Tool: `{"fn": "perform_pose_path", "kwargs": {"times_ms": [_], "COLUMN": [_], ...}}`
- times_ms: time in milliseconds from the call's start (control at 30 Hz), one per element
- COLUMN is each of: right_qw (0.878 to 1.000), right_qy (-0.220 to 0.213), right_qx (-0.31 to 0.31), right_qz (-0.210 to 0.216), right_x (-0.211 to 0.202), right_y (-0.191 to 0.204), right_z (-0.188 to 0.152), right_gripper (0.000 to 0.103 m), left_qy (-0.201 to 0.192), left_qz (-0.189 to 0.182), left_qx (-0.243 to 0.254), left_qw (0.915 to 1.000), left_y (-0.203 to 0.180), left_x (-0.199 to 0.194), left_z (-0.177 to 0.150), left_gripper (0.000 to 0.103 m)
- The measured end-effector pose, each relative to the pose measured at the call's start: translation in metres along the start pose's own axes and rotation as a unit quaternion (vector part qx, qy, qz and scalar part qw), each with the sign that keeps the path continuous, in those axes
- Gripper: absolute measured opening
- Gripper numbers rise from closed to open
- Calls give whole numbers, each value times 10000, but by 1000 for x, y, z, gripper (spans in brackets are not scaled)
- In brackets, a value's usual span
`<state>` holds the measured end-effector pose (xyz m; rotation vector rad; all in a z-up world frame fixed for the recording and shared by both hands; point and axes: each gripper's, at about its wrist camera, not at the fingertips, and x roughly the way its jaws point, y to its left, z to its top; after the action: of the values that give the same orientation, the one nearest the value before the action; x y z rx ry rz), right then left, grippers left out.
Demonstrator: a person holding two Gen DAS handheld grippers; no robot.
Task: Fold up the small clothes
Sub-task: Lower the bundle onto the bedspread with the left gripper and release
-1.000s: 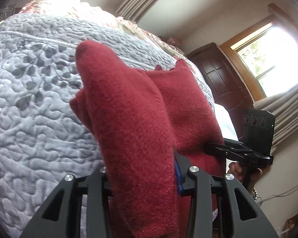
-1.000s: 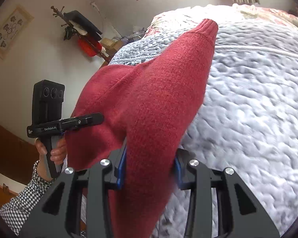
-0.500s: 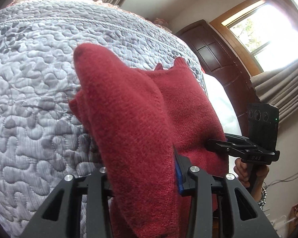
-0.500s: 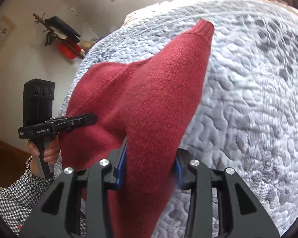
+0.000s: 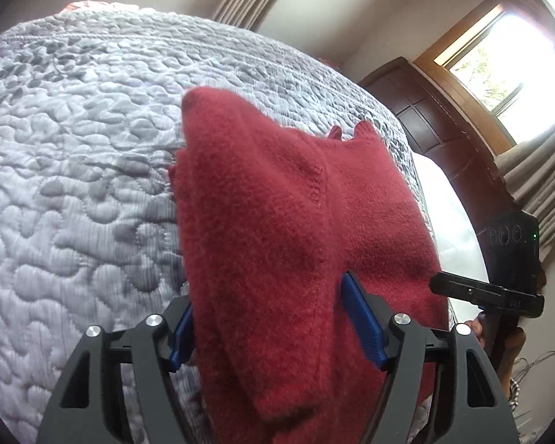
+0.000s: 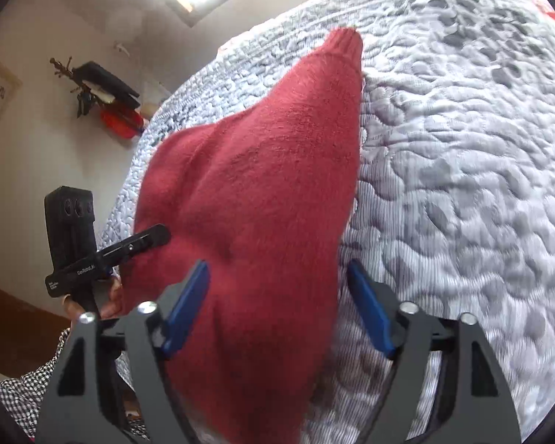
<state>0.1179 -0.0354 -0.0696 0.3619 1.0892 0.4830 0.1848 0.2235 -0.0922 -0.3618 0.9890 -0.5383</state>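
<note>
A red knit sweater [image 5: 277,222] drapes in a thick fold over the bed [image 5: 74,185], near its edge, one ribbed cuff [image 6: 346,42] pointing toward the far side. The left hand-held gripper [image 5: 273,318] has its blue pads spread, cloth lying loosely between them. The right hand-held gripper [image 6: 277,307] is likewise parted (sweater slack between). The quilt is pale grey, puffy with stitched pebbles.

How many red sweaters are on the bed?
1. The red sweater lies on the grey quilt, its edge between the left gripper and the right gripper. Others may be hidden beneath it.
</note>
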Motion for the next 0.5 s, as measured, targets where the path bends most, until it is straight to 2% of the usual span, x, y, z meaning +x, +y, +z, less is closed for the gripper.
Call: {"fn": "perform_pose_path", "kwargs": {"times_ms": [67,167,233,333,400,500], "right_qw": [10000,9998,9993,9993,9992,9992], "right_qy": [-32,-4,23,122,220,333], "right_qx": [-78,-144,-162,-87,-59,120], "right_qz": [-13,-164,-342,-346,-319,-202], "right_x": [-10,-17,-19,-14,-8,0], "right_y": [7,15,14,13,11,0], "right_z": [-12,-32,-45,-62,-71,-79], "right_gripper": [82,82,82,82,79,64], "left_qy": [-100,-309,-348,-341,-290,-218], "left_qz": [234,529,719,901,1019,1192], "left_qx": [159,363,442,501,533,472], "left_qw": [9995,9975,9958,9941,9929,9915], "left_y": [-8,-19,-25,-26,-24,-19], "left_x": [-15,-36,-43,-45,-44,-39], "left_z": [-6,-25,-40,-59,-72,-83], "left_gripper": [86,87,87,87,87,86]}}
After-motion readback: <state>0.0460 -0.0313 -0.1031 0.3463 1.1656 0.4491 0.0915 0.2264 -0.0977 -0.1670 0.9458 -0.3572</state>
